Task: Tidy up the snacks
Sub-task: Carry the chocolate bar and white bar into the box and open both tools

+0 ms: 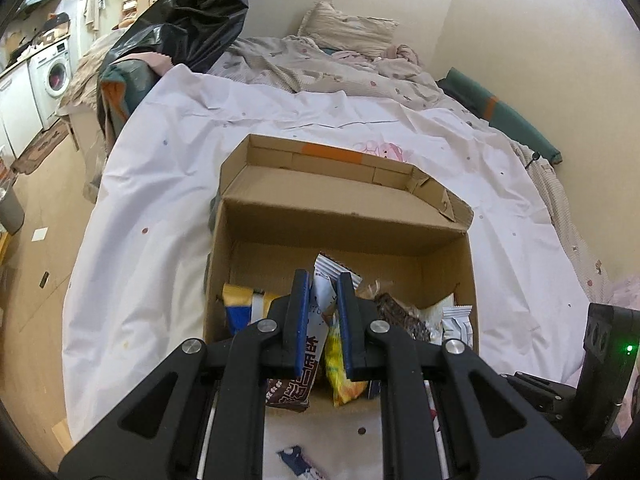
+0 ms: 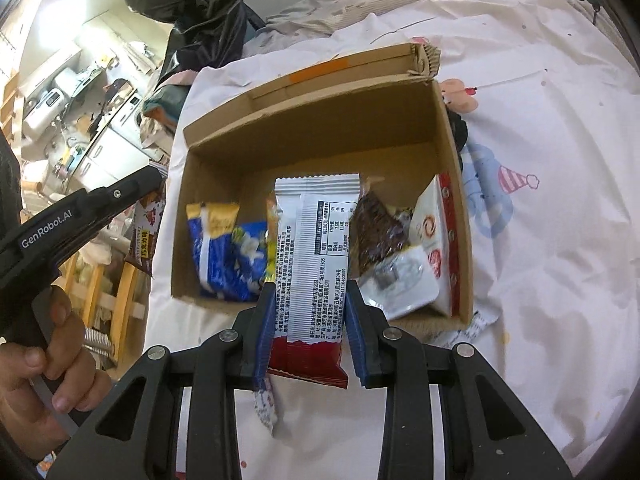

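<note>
An open cardboard box (image 1: 448, 276) sits on the white bed sheet and holds several snack packets: a blue-and-yellow one (image 2: 224, 248), a dark brown one (image 2: 376, 232) and white ones (image 2: 404, 280). My left gripper (image 1: 324, 280) hangs over the box's near edge, shut on a brown-and-white packet (image 1: 316, 320). A yellow packet (image 1: 340, 372) shows beside it between the fingers; whether it is gripped too I cannot tell. My right gripper (image 2: 310, 290) is shut on a white-and-red packet (image 2: 316, 248), held upright above the box's near wall.
A small loose packet (image 1: 300, 460) lies on the sheet (image 1: 152, 208) in front of the box. A black plastic bag (image 1: 192, 12), rumpled bedding and a pillow (image 1: 348, 28) lie beyond it. The floor and a washing machine (image 1: 52, 76) are at the left. A hand (image 2: 48, 360) holds the left gripper's handle.
</note>
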Demonstrator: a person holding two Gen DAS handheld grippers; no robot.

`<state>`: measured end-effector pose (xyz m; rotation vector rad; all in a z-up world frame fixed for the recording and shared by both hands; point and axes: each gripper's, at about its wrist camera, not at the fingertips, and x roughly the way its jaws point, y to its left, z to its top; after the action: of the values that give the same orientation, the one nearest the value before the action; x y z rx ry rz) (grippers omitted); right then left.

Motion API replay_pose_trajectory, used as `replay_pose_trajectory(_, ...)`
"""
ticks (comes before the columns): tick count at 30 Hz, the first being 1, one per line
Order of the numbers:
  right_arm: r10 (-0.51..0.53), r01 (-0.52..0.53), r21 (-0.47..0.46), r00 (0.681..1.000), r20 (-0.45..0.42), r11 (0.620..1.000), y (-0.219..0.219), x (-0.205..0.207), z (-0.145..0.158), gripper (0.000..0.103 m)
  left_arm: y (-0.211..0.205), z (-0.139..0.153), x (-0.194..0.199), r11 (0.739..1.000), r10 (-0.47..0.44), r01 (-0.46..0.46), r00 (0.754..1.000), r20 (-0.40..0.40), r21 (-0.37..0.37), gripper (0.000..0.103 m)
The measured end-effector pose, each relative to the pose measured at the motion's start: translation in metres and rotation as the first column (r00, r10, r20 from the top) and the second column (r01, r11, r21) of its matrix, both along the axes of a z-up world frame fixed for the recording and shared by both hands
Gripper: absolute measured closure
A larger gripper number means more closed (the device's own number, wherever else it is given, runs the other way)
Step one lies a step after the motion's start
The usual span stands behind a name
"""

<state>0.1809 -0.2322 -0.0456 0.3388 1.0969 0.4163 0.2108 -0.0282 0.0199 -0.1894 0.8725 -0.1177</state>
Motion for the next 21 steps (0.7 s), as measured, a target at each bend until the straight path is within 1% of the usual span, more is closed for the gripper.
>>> replay_pose_trajectory(7, 0.005, -0.005, -0.027, 1.0, 0.005, 1.0, 0.003, 0.027, -0.002, 0.069, -0.006, -0.01, 0.015, 1.0, -0.027, 0.027, 1.0, 0.005, -0.001, 0.092)
replay_pose_trajectory(10, 0.002, -0.002, -0.053, 1.0, 0.004, 0.999, 0.003, 0.037, -0.007, 0.069, -0.011, -0.016, 0.018, 0.998, -0.045, 0.045, 0.999, 0.018, 0.035, 0.092)
replay_pose_trajectory(12, -0.01, 0.01, -0.049, 1.0, -0.01, 0.999, 0.002, 0.041, -0.011, 0.069, -0.013, -0.019, 0.019, 0.998, -0.053, 0.052, 0.998, 0.019, 0.047, 0.092)
replay_pose_trajectory(14, -0.024, 0.024, -0.029, 0.999, -0.028, 0.999, 0.001, 0.041, -0.016, 0.069, -0.012, -0.021, 0.023, 0.998, -0.054, 0.053, 0.998, 0.015, 0.035, 0.092)
replay_pose_trajectory(17, -0.035, 0.033, -0.038, 0.999, -0.042, 0.999, 0.0, 0.043, -0.023, 0.069, -0.011, -0.025, 0.028, 0.999, -0.046, 0.046, 0.999, 0.009, 0.025, 0.091)
replay_pose_trajectory(21, -0.041, 0.038, -0.038, 0.997, -0.063, 0.999, -0.001, 0.045, -0.03, 0.069, -0.011, -0.032, 0.031, 0.999, -0.042, 0.042, 0.999, -0.019, 0.011, 0.09)
